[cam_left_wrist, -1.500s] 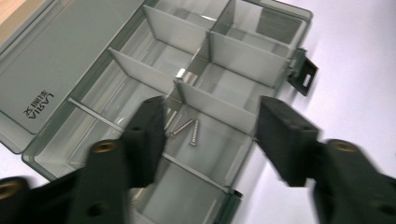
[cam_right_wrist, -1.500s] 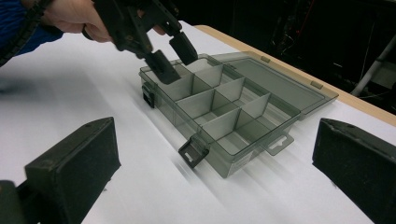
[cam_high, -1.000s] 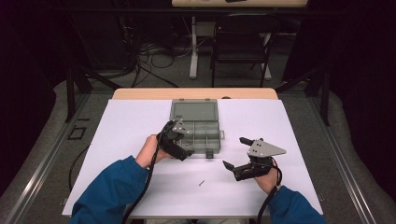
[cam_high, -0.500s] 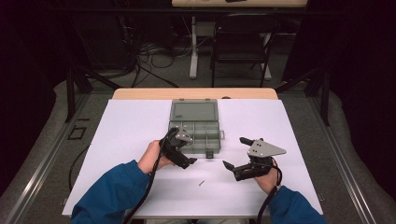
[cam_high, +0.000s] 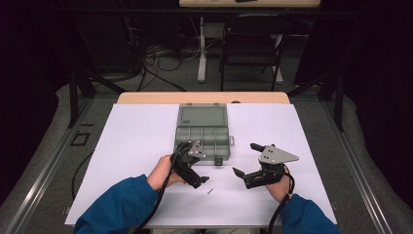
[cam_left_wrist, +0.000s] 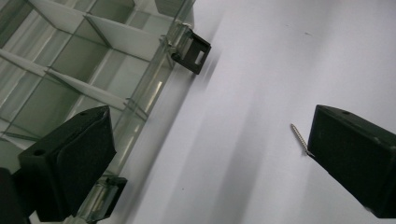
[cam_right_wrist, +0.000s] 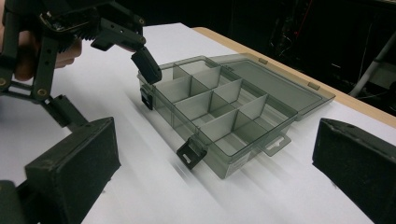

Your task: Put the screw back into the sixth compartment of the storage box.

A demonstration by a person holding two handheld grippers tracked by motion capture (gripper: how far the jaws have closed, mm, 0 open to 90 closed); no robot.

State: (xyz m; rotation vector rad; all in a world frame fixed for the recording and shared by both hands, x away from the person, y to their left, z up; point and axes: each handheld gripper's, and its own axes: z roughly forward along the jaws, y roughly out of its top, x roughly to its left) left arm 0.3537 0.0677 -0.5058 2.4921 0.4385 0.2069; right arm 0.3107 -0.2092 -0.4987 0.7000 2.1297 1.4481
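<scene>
Just in front of the box (cam_high: 202, 131), on the person's side, the left gripper (cam_high: 191, 168) hangs over the white sheet (cam_high: 136, 146) with its jaws wide and nothing between them. In the left gripper view the screw (cam_left_wrist: 298, 136) lies flat on the sheet right beside the inner face of the jaw at the right of that view, its far end at that jaw's edge; whether it touches cannot be told. The other jaw stands over the near wall of the box (cam_left_wrist: 84, 79), between its two black latches (cam_left_wrist: 191, 49). From the high view the screw (cam_high: 210, 191) lies on the sheet near the box's front, just past the lower tip of the left gripper and between the two grippers.

To the right of the box's front corner the right gripper (cam_high: 251, 163) is held off the sheet, jaws spread wide and empty, apart from the screw. Its own view looks across at the box (cam_right_wrist: 219, 112), which sits with its clear lid (cam_right_wrist: 275, 77) laid back flat and its compartments bare, and at the left gripper (cam_right_wrist: 98, 56) near the box's corner.
</scene>
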